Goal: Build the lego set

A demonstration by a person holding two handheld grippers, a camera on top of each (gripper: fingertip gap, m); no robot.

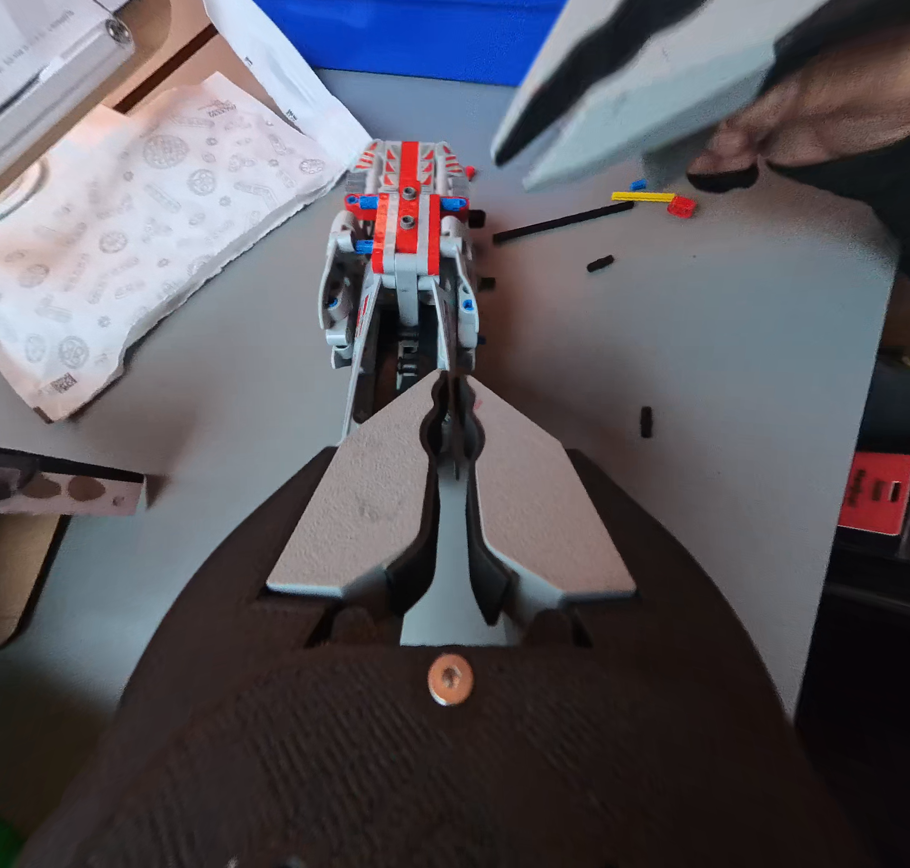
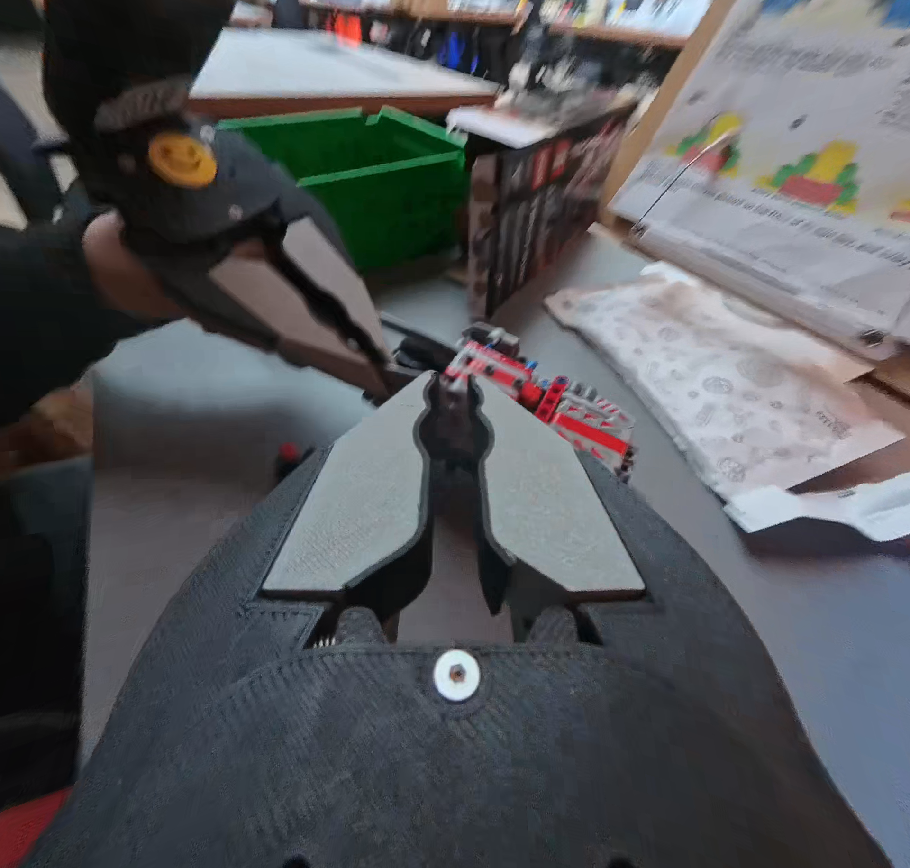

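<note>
While the left gripper (image 1: 450,376) pinches the near end of the red-and-grey lego model (image 1: 404,233) at frame centre, loose black pins (image 1: 600,263) lie at right.

From the right wrist view, the right gripper (image 2: 453,381) is nearly closed, apparently empty. Judged step: steadying the model; next, fetch a loose part.

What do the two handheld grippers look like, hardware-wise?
Both match: the left gripper and right gripper have ribbed black printed bodies, flat grey triangular fingers with wavy black inner pads, and a silver screw with washer. The left one carries a yellow smiley button. The person wears a dark sleeve.
</note>
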